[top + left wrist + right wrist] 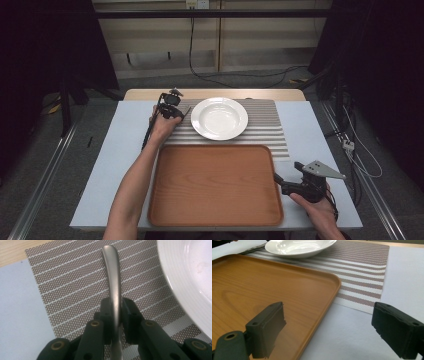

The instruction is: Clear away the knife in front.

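The left claw is clamped tight on the handle of a piece of metal cutlery, which runs forward over the striped placemat just left of the white plate; whether it is a knife, fork or spoon cannot be told, since its working end is out of sight. From the high view, the left claw sits at the placemat's near-left part, just beside the plate, with the cutlery a thin dark line by its tip. The right claw is wide open and holds nothing, hanging low by the right edge of the wooden tray, one jaw over the tray and the other over the pale counter. In the high view the right claw rests at the tray's right rim. The step in hand looks like setting the place: laying the cutlery down beside the plate, or possibly lifting it away, which cannot be told for sure. If laying, the next move calls for lowering the handle flat onto the placemat, parallel to the plate's edge and clear of it, then opening the jaws and drawing straight back so the piece does not roll.
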`<state>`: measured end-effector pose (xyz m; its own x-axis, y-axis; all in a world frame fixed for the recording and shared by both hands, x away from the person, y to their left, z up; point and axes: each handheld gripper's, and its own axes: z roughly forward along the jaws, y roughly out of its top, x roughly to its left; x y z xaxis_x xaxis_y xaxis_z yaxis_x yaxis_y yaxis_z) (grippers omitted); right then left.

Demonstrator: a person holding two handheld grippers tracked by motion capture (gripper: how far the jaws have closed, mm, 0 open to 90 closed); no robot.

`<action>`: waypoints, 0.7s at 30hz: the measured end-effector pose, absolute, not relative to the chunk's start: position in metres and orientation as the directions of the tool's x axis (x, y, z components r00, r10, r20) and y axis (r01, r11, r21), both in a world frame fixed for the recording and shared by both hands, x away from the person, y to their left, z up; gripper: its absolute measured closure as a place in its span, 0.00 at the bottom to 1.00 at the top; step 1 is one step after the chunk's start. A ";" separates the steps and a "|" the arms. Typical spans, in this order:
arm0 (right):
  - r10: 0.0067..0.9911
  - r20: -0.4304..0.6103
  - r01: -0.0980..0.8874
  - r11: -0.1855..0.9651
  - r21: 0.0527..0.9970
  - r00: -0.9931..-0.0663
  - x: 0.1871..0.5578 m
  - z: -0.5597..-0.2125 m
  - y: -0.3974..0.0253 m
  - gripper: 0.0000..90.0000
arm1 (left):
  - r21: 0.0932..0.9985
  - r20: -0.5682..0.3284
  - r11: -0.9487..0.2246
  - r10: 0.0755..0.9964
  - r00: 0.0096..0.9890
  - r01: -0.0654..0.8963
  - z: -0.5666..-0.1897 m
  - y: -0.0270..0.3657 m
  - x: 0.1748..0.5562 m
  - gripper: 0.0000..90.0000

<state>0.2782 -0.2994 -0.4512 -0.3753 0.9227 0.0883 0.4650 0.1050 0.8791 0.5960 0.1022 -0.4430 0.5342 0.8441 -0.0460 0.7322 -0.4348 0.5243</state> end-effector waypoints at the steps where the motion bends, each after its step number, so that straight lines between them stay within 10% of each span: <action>1: 0.923 0.086 0.465 0.107 0.879 -0.376 0.278 -0.451 -0.299 0.12 | 0.527 -0.047 -0.433 0.844 0.534 0.731 -0.442 0.103 0.596 0.89; 21: 0.923 0.087 0.465 0.105 0.879 -0.374 0.278 -0.451 -0.299 0.12 | 0.503 -0.043 -0.468 0.826 0.562 0.727 -0.445 0.104 0.593 0.88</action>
